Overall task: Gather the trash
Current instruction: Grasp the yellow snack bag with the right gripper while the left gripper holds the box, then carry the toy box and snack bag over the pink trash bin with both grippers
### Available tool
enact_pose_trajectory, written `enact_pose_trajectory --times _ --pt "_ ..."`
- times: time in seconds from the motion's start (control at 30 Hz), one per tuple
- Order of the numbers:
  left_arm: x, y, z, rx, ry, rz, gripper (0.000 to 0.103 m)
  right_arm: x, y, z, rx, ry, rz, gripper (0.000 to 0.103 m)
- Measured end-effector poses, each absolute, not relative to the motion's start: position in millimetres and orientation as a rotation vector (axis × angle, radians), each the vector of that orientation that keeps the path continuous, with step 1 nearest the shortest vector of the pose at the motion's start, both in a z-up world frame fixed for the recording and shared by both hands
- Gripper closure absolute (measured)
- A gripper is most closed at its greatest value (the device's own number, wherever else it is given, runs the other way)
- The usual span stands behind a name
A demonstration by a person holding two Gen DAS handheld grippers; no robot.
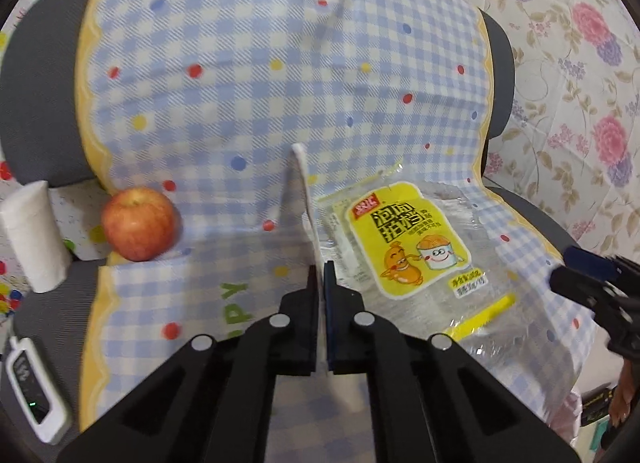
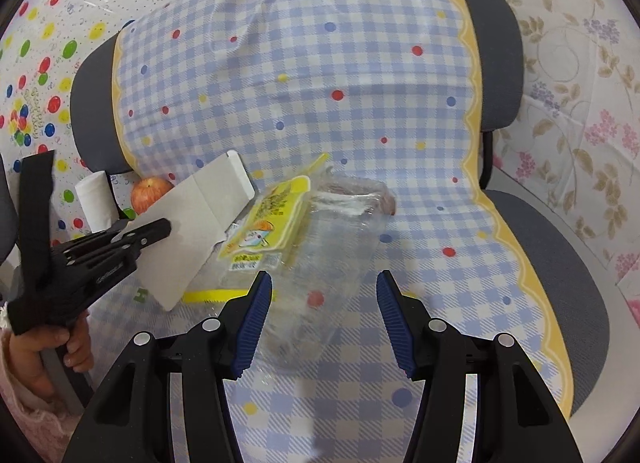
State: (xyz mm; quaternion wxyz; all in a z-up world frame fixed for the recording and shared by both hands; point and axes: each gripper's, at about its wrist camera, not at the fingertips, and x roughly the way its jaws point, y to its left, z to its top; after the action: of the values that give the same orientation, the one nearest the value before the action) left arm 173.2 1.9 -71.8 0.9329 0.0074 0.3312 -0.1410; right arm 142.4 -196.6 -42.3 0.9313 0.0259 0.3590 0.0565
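My left gripper [image 1: 320, 271] is clenched on a flat piece of white card [image 2: 192, 231], a flattened box panel by the look of it; in its own camera the card shows edge-on between the pads, running up toward 12 o'clock, while the right wrist view shows its broad face held clear of the cloth at 9 o'clock. My right gripper [image 2: 324, 295] is released, jaws spread wide, hovering over the near end of a clear plastic wrapper [image 2: 320, 231] with a yellow printed label. The wrapper lies on the blue checked cloth [image 2: 320, 83] draped over a grey chair [image 2: 560, 263], just beside the held card. An apple [image 1: 138, 223] and a white paper roll [image 1: 34, 231] sit at 9 o'clock in the left wrist view, well apart from the wrapper. Judgement: one item is collected, the wrapper is the step in hand. Next move calls for lowering the right jaws around the thin film and closing without snagging the cloth.
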Motion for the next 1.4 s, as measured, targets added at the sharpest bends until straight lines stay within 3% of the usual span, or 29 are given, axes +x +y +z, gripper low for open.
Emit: enact_pose_trajectory --times 0.4,0.67,0.73,0.8,0.87,1.17,1.4 --pt "156 45 -75 0.0 0.688 -0.223 0.103 202 -167 -67 0.161 0.818 0.195 0.047" --pt "153 44 -79 0.0 0.692 -0.212 0.103 221 -161 -74 0.188 0.838 0.198 0.058" --pt "153 44 -79 0.0 0.695 -0.207 0.103 222 -160 -70 0.197 0.828 0.203 0.066" --pt "154 44 -77 0.002 0.695 -0.207 0.103 220 -157 -64 0.201 0.81 0.224 0.097" --pt "152 42 -72 0.005 0.684 -0.21 0.103 211 -153 -50 0.198 0.768 0.262 0.101" --pt "105 32 -19 -0.016 0.565 -0.281 0.103 134 -153 20 0.05 0.555 0.251 0.101" --pt "67 -9 -9 -0.01 0.543 -0.418 0.103 75 -188 30 0.023 0.528 0.162 0.101"
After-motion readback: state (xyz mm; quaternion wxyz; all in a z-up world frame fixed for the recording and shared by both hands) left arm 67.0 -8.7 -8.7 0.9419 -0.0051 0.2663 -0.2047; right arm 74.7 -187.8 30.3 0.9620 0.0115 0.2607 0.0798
